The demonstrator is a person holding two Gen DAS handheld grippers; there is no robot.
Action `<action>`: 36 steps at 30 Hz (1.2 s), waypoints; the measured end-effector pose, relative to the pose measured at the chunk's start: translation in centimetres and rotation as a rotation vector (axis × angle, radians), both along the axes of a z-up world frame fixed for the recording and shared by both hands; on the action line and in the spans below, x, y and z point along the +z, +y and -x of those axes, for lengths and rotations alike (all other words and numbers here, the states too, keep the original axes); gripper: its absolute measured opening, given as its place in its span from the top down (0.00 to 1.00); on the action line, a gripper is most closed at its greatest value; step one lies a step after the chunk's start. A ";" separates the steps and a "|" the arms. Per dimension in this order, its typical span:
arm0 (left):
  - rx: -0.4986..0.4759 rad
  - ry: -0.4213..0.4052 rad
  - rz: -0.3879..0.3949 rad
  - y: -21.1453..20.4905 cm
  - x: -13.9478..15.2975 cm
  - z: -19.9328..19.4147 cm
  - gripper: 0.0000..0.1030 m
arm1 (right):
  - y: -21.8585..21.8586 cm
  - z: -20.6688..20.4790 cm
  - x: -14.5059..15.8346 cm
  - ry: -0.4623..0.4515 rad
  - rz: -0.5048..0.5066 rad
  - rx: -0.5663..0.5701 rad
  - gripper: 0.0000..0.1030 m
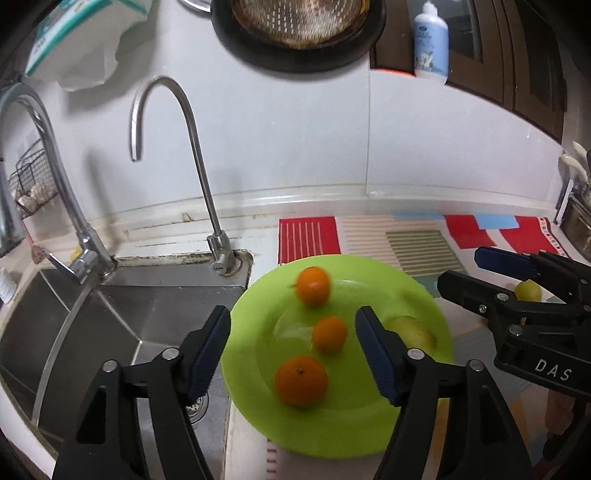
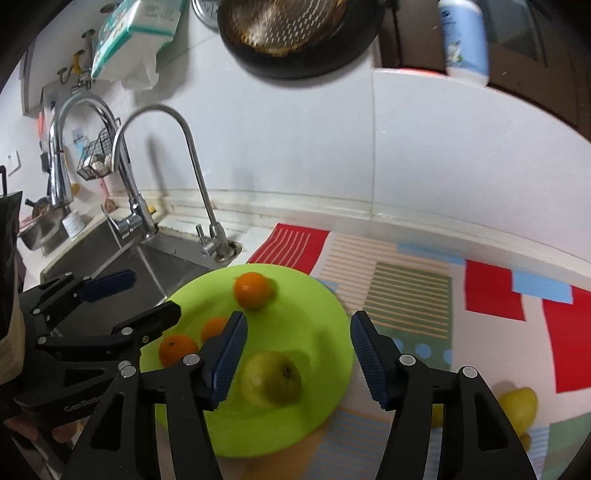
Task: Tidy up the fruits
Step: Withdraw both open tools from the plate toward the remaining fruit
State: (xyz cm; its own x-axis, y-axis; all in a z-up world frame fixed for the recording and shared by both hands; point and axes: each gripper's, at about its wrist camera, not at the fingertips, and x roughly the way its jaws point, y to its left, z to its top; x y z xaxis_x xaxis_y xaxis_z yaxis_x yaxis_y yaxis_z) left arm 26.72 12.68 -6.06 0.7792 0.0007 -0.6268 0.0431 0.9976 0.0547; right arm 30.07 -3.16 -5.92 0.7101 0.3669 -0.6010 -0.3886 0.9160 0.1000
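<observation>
A lime-green plate (image 1: 373,295) (image 2: 317,314) sits on a patterned mat beside the sink. On it lie three oranges: a far one (image 1: 313,285) (image 2: 252,289), a middle one (image 1: 329,334) (image 2: 213,328) and a near one (image 1: 301,380) (image 2: 177,348), plus a yellow-green apple (image 2: 269,378) (image 1: 413,330). My left gripper (image 1: 293,354) is open and empty above the plate's left part; it also shows in the right wrist view (image 2: 146,295). My right gripper (image 2: 297,360) is open and empty over the apple; it also shows in the left wrist view (image 1: 460,267). Yellow-green fruit (image 2: 519,404) (image 1: 528,291) lies on the mat to the right.
A steel sink (image 1: 110,325) with two taps (image 1: 192,122) lies left of the plate. The striped mat (image 2: 461,295) covers the counter to the right. A dark pan (image 1: 299,33) hangs on the white wall, with a bottle (image 1: 430,40) beside it.
</observation>
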 end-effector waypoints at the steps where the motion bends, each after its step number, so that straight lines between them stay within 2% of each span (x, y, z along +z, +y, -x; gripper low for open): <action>1: 0.002 -0.003 0.004 -0.1 0.2 0.4 0.30 | -0.3 0.4 0.3 -0.005 -0.004 -0.008 0.38; 9: 0.009 -0.065 0.008 -1.9 3.0 4.0 0.18 | -3.3 4.3 2.9 -0.065 -0.034 -0.078 0.29; 17: -0.015 -0.130 -0.016 -5.0 4.8 7.0 0.09 | -6.7 8.3 3.9 -0.098 -0.024 -0.136 0.29; 24: -0.057 -0.178 -0.009 -8.3 5.8 8.8 0.06 | -10.2 11.2 4.3 -0.121 -0.015 -0.193 0.29; 36: -0.128 -0.190 -0.001 -14.4 5.7 9.6 0.06 | -16.3 12.9 4.6 -0.143 0.027 -0.250 0.29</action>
